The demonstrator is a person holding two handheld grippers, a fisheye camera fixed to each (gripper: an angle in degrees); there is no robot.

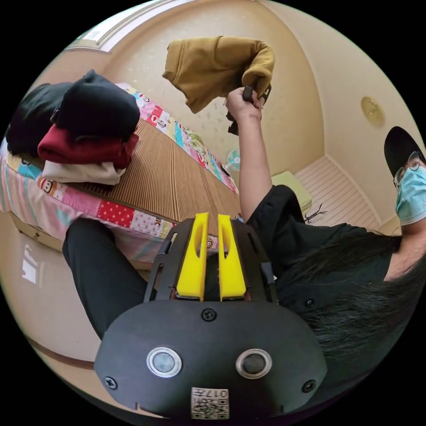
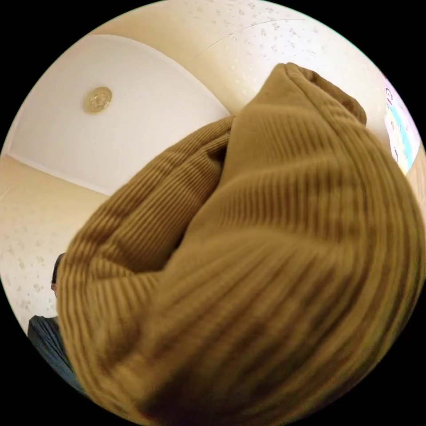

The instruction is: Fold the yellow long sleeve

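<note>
The yellow long sleeve (image 1: pixel 213 66), a mustard ribbed knit, is bunched in the air above the bed. It hangs from my right gripper (image 1: pixel 255 95), which a raised hand holds. Those jaws are buried in the cloth. In the right gripper view the knit (image 2: pixel 266 266) lies right against the camera and hides the jaws. My left gripper (image 1: pixel 213 217) is low in front of the person's body. Its yellow jaws stand nearly together with nothing between them.
A stack of folded clothes, black (image 1: pixel 75 111) over dark red (image 1: pixel 84 148) over white (image 1: pixel 80 172), sits at one end of the bed. The bed has a striped brown mat (image 1: pixel 177 177) and a patchwork quilt (image 1: pixel 111 213). The person (image 1: pixel 337 262) stands beside it.
</note>
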